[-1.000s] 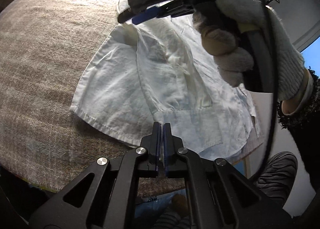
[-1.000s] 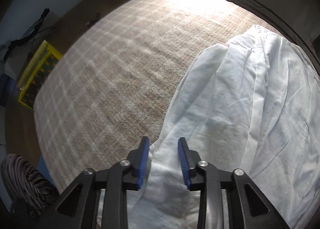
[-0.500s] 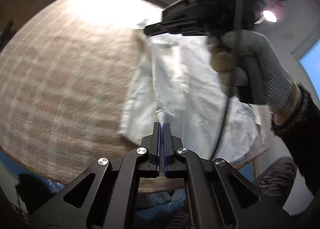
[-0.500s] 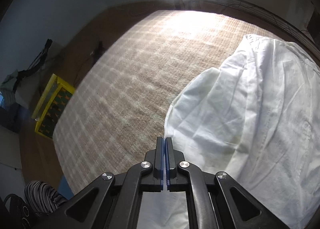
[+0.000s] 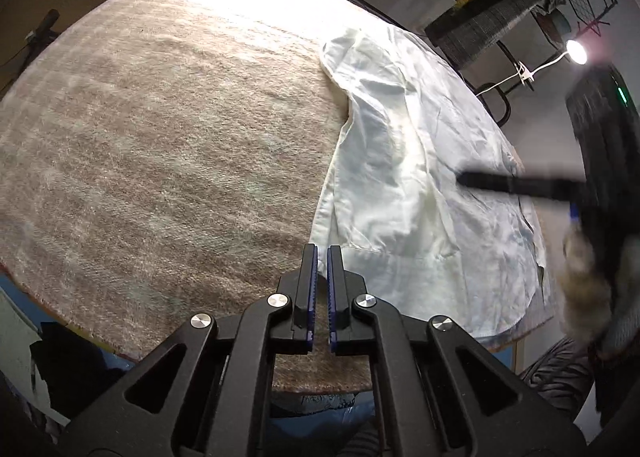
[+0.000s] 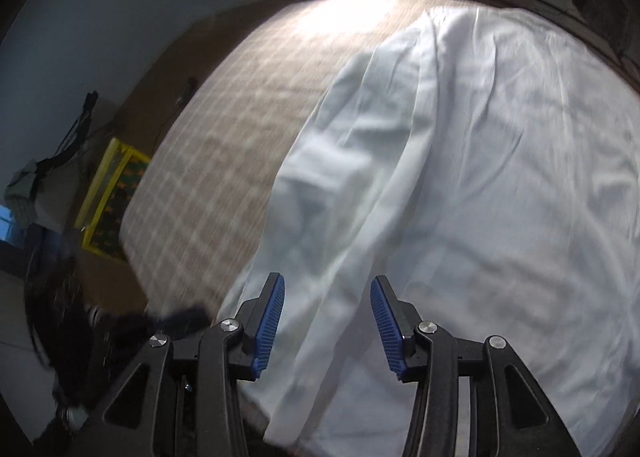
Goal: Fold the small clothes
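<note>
The left gripper (image 5: 322,257) was clenched on nothing above the blanket-covered counter (image 5: 168,161). The right gripper (image 6: 327,297), its jaws just opened, was held released over the white shirt (image 6: 460,185), which was spread on the counter's right side.

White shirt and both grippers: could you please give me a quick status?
Left gripper nearly shut, empty. Right gripper just opened, clear above cloth. White shirt part-folded on the brown blanket. Nothing in the way.
</note>
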